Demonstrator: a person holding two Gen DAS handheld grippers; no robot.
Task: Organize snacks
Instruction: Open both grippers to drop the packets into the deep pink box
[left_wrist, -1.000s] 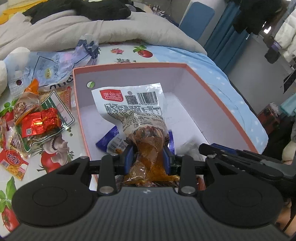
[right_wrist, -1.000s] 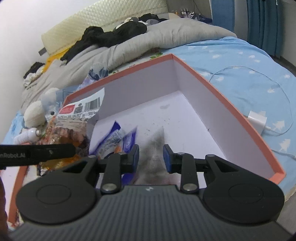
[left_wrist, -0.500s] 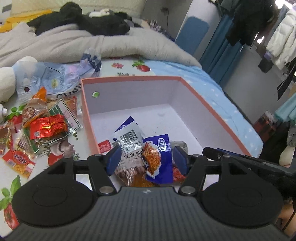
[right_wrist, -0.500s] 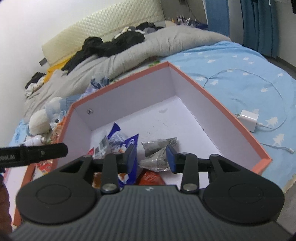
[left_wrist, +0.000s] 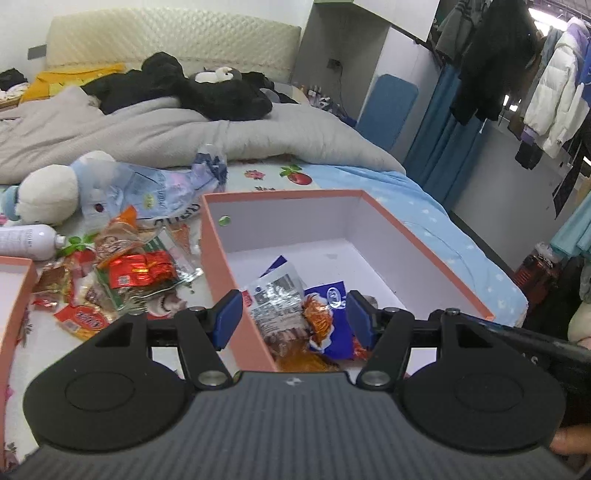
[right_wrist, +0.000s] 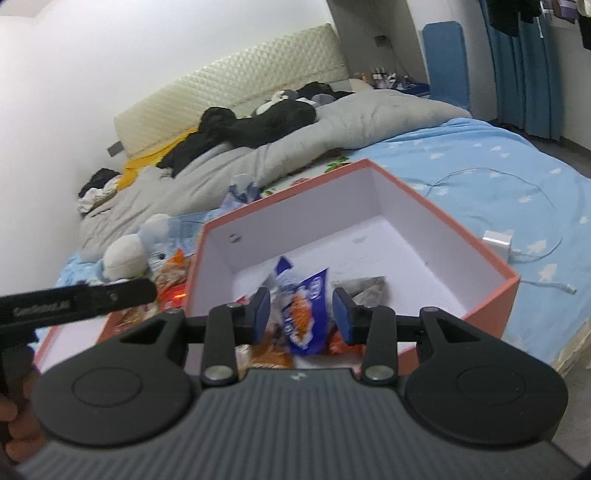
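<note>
Snacks (left_wrist: 295, 314) in box (left_wrist: 218, 266), beneath open jaws

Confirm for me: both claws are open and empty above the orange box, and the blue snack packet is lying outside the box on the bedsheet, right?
Not quite. The blue snack packet lies inside the orange box, among the other packets near its front, as the left wrist view shows. The rest holds: the left claw and right claw are open and empty above the box.
</note>
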